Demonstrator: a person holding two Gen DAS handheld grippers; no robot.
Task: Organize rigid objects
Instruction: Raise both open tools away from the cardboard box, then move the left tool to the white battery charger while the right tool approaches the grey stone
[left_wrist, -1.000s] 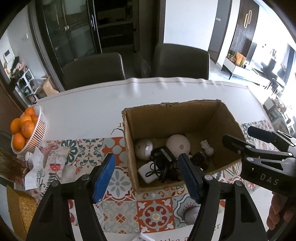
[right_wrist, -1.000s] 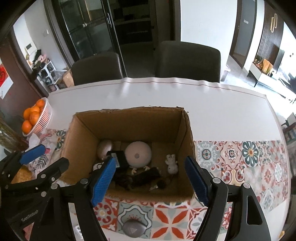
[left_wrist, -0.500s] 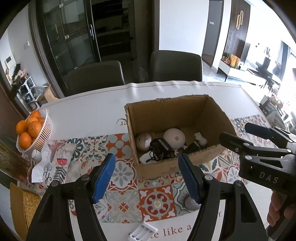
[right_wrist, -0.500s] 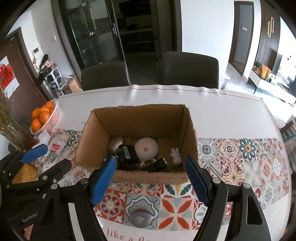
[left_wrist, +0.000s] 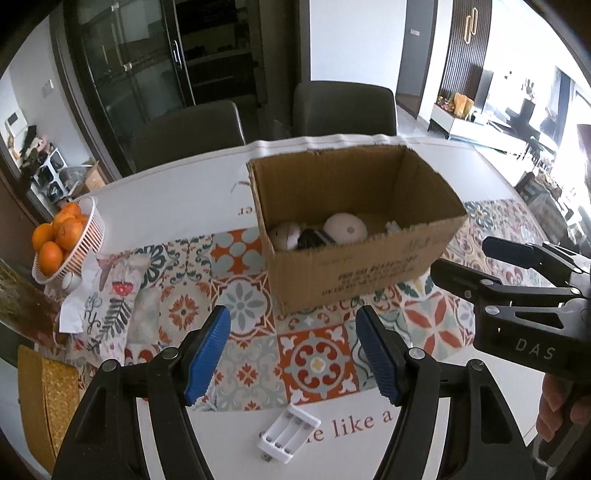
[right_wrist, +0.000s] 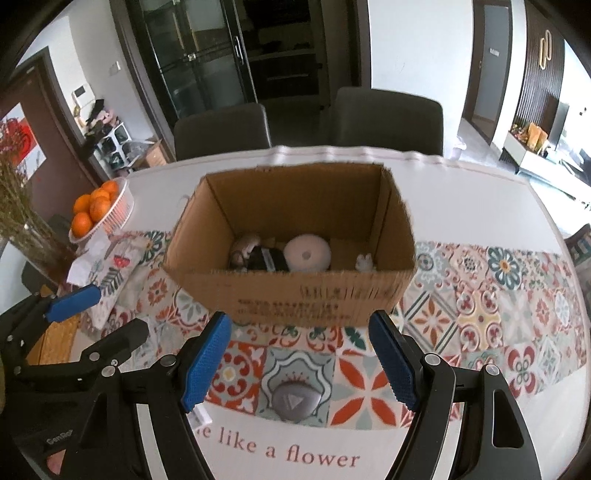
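1. At the left edge of the right wrist view, a white basket of oranges (right_wrist: 99, 210) sits on the bench (right_wrist: 461, 192), beside a printed cloth (right_wrist: 107, 273).
2. Lower left, the left gripper (right_wrist: 101, 314) hovers with its jaws apart, holding nothing.
3. In the centre stands an open cardboard box (right_wrist: 314, 299). Inside it are a round white device (right_wrist: 308, 253), a black adapter (right_wrist: 266, 258) and a small white figurine (right_wrist: 365, 262).
4. Bottom centre, the right gripper (right_wrist: 299, 365) has its jaws apart and empty, above a grey pebble-shaped remote (right_wrist: 294, 400) lying loose on the bench.
5. In the left wrist view, a white battery charger (left_wrist: 290, 432) also lies loose at the bottom centre.
6. Risk: the smooth, rounded remote could slip from the jaws if pinched off-centre.
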